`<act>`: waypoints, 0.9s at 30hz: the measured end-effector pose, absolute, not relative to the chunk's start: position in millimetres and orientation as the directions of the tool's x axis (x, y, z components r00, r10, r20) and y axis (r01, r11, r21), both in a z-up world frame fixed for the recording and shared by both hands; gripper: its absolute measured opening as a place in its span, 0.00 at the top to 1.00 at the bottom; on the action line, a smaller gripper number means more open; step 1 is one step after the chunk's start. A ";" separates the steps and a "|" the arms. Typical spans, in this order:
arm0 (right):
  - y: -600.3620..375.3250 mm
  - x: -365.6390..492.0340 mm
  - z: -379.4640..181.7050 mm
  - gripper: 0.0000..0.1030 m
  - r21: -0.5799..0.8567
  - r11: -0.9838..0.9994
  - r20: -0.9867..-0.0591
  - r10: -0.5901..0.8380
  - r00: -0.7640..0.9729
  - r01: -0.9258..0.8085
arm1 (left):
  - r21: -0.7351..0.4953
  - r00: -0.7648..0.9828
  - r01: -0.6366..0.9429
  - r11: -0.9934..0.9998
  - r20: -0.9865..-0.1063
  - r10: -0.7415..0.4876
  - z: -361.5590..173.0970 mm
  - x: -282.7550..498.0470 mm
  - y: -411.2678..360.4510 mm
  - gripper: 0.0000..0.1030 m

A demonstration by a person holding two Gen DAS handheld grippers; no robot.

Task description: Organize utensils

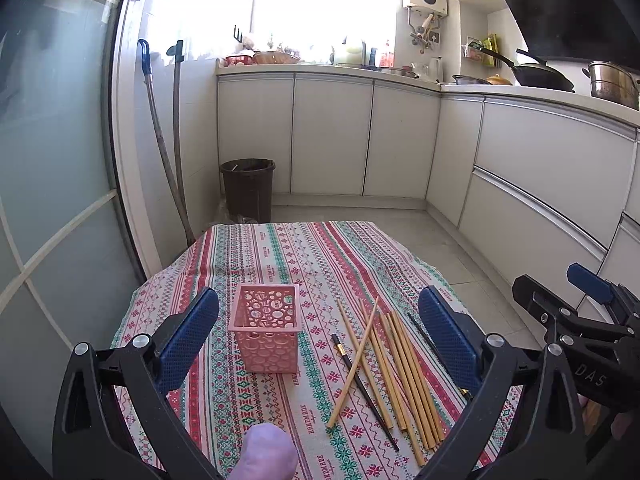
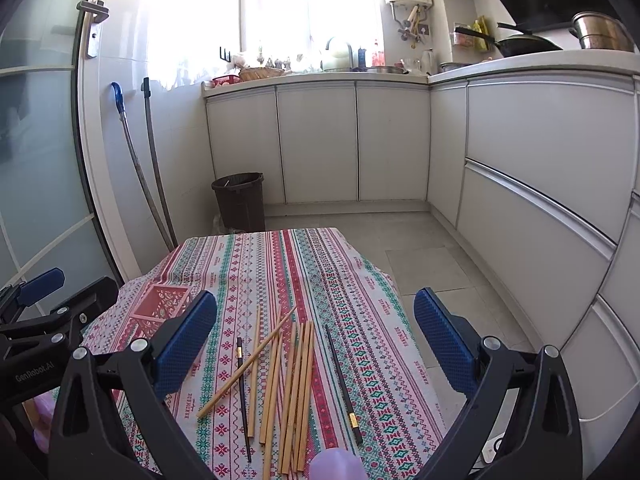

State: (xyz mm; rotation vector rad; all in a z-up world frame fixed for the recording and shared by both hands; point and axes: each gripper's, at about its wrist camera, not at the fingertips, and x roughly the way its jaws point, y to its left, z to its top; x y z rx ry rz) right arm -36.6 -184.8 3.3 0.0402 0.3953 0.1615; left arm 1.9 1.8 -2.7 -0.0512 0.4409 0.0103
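Observation:
A pink perforated holder [image 1: 267,330] stands upright and empty on the patterned tablecloth [image 1: 304,256], between my left gripper's [image 1: 320,332] wide-open blue pads. To its right lie several wooden chopsticks [image 1: 404,372] and two black chopsticks [image 1: 364,388], loosely side by side, one wooden stick crossed over the rest. In the right wrist view the wooden chopsticks [image 2: 292,384] and a black chopstick [image 2: 344,384] lie between my right gripper's [image 2: 316,336] open pads, and the pink holder [image 2: 162,308] sits at the left. Neither gripper holds anything.
The small table has cloth [image 2: 344,280] draped over its edges. A dark bin [image 1: 248,188] stands on the floor beyond it, two long handles [image 1: 164,152] lean on the wall, and white cabinets [image 1: 540,184] run along the right. A gloved fingertip [image 1: 270,454] shows at bottom.

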 end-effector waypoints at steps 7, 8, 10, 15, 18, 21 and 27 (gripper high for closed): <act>-184.0 -36.1 2.6 0.07 0.069 0.987 -0.381 0.163 0.910 -0.148 | -0.054 0.903 -0.025 0.998 -0.429 -0.001 -10.1 3.2 3.1 0.07; -184.3 -36.1 2.7 0.07 0.069 0.986 -0.381 0.164 0.910 -0.148 | -0.053 0.903 -0.023 0.998 -0.429 -0.002 -10.0 3.4 3.0 0.07; -184.3 -36.2 2.7 0.07 0.069 0.987 -0.381 0.163 0.910 -0.148 | -0.053 0.905 -0.024 0.998 -0.426 -0.001 -11.3 3.1 3.3 0.07; -183.6 -36.0 2.4 0.07 0.068 0.987 -0.381 0.163 0.910 -0.148 | -0.071 0.906 -0.024 0.997 -0.424 -0.009 -12.8 2.5 5.2 0.07; -183.9 -36.1 2.7 0.07 0.069 0.987 -0.381 0.162 0.910 -0.147 | -0.074 0.904 -0.024 0.997 -0.427 -0.010 -11.6 2.5 5.0 0.07; -183.4 -36.0 2.2 0.07 0.070 0.987 -0.381 0.162 0.910 -0.147 | -0.098 0.905 -0.024 0.995 -0.424 -0.020 -12.2 2.7 6.8 0.07; -181.5 -34.6 -0.6 0.07 0.070 0.987 -0.386 0.158 0.909 -0.142 | -0.113 0.903 -0.027 0.993 -0.429 -0.025 -11.4 2.3 8.2 0.07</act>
